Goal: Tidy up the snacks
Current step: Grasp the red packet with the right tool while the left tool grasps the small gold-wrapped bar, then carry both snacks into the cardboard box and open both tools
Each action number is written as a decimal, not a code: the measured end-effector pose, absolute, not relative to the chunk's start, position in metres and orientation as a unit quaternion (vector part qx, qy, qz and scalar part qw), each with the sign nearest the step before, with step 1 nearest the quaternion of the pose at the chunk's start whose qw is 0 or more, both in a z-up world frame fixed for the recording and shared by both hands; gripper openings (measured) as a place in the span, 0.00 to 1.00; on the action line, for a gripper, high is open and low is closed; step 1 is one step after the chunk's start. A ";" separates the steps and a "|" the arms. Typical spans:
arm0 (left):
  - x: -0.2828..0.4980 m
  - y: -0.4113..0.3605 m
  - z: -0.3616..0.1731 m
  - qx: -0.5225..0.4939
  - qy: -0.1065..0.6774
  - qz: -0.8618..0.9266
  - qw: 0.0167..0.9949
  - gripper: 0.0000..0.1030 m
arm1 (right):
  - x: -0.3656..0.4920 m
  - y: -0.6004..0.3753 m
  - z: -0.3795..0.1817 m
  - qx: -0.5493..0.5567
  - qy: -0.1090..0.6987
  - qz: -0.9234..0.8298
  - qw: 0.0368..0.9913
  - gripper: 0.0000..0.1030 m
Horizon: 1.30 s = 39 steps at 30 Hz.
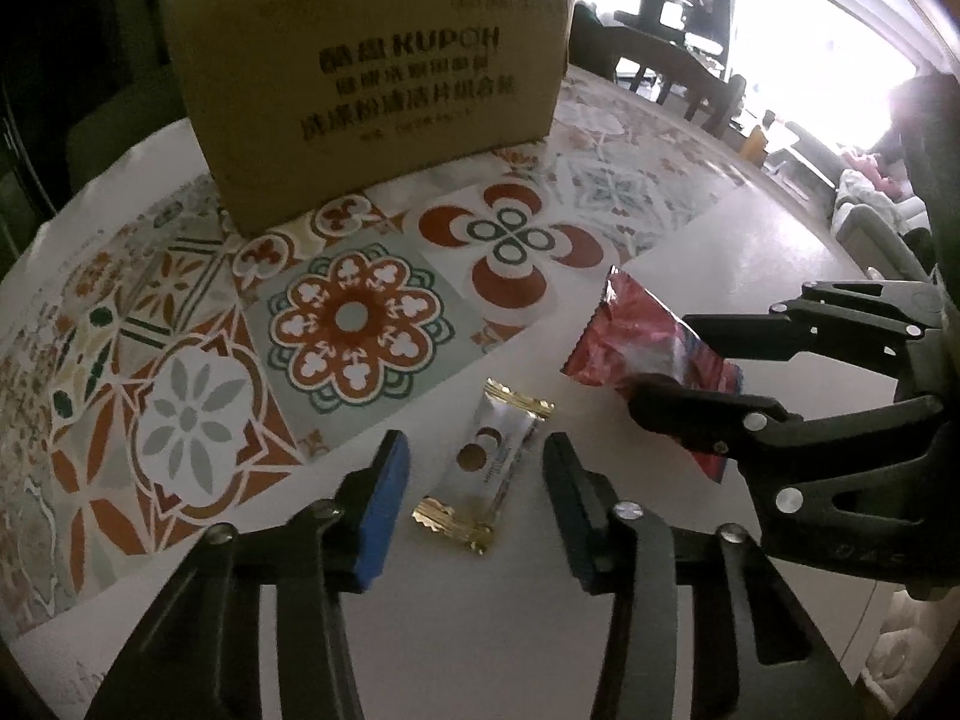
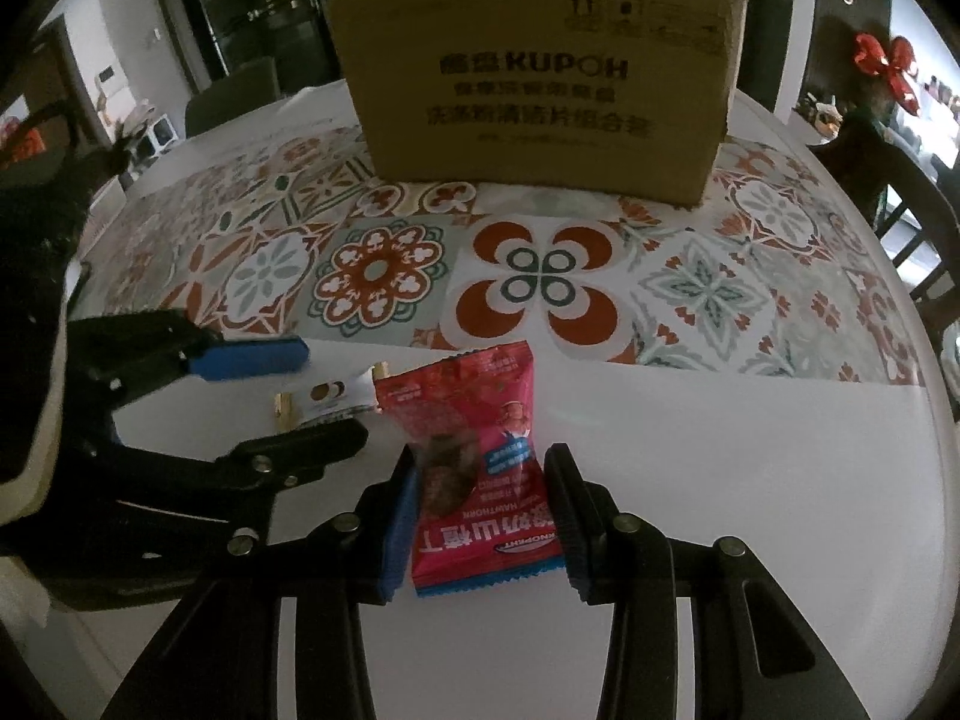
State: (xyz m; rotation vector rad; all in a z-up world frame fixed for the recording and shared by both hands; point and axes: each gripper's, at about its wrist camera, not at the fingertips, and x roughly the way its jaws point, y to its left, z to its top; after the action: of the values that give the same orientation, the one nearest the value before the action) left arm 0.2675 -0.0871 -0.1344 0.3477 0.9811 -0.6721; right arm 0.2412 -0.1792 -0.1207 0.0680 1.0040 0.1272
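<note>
On the white table point(image 2: 720, 450), my right gripper point(image 2: 480, 504) pinches a red hawthorn snack packet point(image 2: 480, 420) between its blue pads, the packet raised off the near tabletop. To its left, my left gripper point(image 1: 477, 474) is spread wide around a small white-and-gold candy wrapper point(image 1: 486, 462) lying flat, not touching it. A cardboard box point(image 2: 534, 90) stands at the far side on the patterned mat point(image 2: 384, 264).
</note>
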 end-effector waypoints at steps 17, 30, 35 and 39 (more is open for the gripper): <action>0.257 -0.080 -0.095 0.091 0.447 -0.274 0.847 0.19 | 0.235 -0.195 -0.103 0.066 0.446 0.053 0.891 0.40; 0.255 -0.070 -0.037 0.075 0.383 -0.237 0.890 0.19 | 0.237 -0.196 -0.053 0.065 0.379 0.060 0.921 0.40; 0.255 -0.068 -0.015 0.064 0.356 -0.229 0.904 0.19 | 0.238 -0.199 -0.028 0.063 0.348 0.058 0.934 0.40; 0.258 -0.067 0.004 0.058 0.329 -0.222 0.916 0.19 | 0.242 -0.201 -0.009 0.058 0.322 0.055 0.944 0.40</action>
State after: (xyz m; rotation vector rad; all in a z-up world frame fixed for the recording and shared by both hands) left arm 0.2577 -0.0668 0.0042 0.1192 0.6763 -0.4577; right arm 0.2419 -0.2008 -0.0089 0.1173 0.6556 0.1118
